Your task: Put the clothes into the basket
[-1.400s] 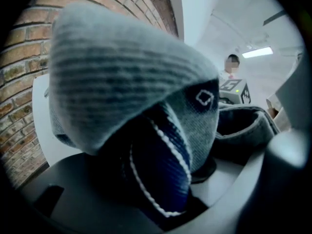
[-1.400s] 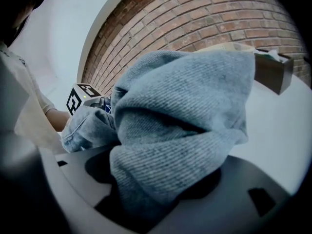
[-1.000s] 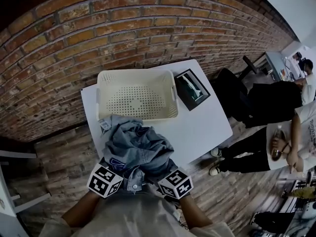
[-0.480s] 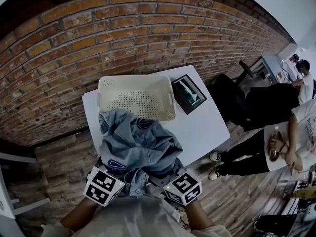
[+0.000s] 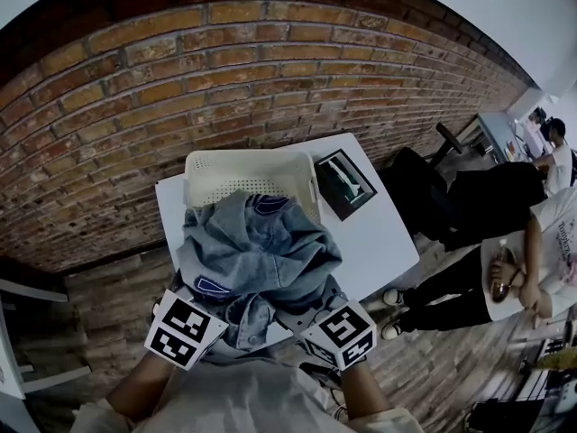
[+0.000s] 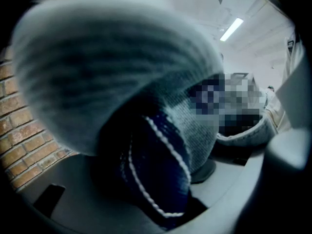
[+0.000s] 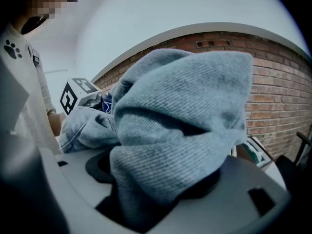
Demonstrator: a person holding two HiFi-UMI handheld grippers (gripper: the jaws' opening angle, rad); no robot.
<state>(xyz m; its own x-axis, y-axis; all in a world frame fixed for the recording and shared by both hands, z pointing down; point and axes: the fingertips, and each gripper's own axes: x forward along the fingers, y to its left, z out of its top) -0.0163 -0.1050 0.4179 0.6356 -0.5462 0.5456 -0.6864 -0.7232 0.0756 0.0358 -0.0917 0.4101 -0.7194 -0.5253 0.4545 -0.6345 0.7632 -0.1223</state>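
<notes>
1. Left hand-held gripper (image 5: 212,305), lower left: jaws clamped on bunched light-blue denim jacket (image 5: 257,255).
2. Right hand-held gripper (image 5: 302,307), lower right: gripping the same jacket.
3. Jacket at frame centre, overlapping the near edge of cream perforated plastic basket (image 5: 216,165) on white table (image 5: 379,237).

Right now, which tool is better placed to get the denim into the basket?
Left, marginally. Both the left tool and right tool are shut on the denim garment, so both must carry it. The basket sits ahead, slightly toward the left tool's side.

No words or numbers are legible; the left cube (image 5: 185,329) and right cube (image 5: 343,332) show only square markers.
</notes>
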